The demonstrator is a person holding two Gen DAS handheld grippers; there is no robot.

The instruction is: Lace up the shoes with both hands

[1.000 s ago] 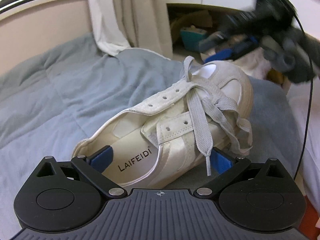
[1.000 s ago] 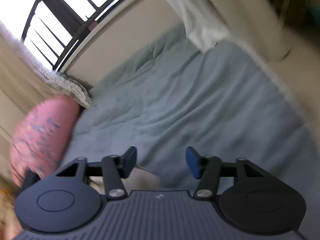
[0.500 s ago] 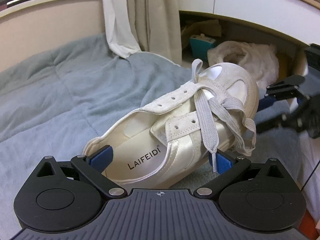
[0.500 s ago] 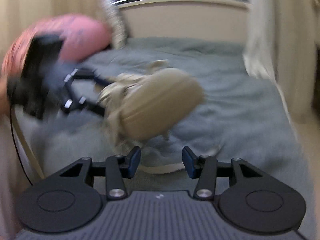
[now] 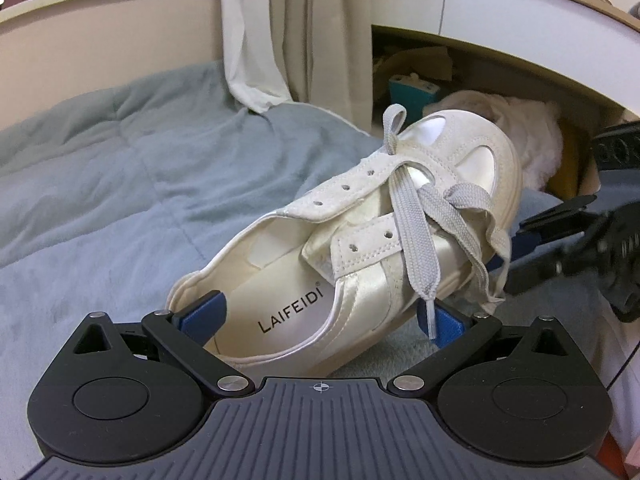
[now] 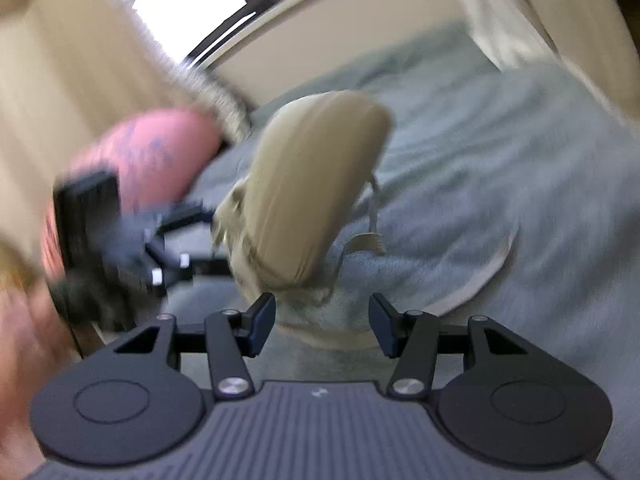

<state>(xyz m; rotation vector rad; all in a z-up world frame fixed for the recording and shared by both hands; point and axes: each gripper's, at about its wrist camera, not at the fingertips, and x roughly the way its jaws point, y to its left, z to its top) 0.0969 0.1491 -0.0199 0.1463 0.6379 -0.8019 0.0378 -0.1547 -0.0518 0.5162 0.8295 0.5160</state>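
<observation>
A cream shoe marked LAIFEIDI is tilted toe-up above the bed. My left gripper is shut on its heel, one blue pad inside the collar and the other against the outer side. A grey lace crosses the lowest eyelets and hangs loose over the right side, its tip by the right pad. My right gripper comes in from the right beside the toe and the hanging lace loop. The blurred right wrist view faces the tan sole, with the right gripper open and holding nothing just below the toe, and the left gripper behind.
A grey-blue blanket covers the bed under the shoe. Beyond the toe a cream curtain hangs beside a white desk, with a teal box and a white fluffy bundle under it. A pink pillow lies behind the left gripper.
My right gripper has swung down from above the toe to the shoe's right side, turning to face the sole. The left gripper has kept its hold on the heel, shifting only slightly.
</observation>
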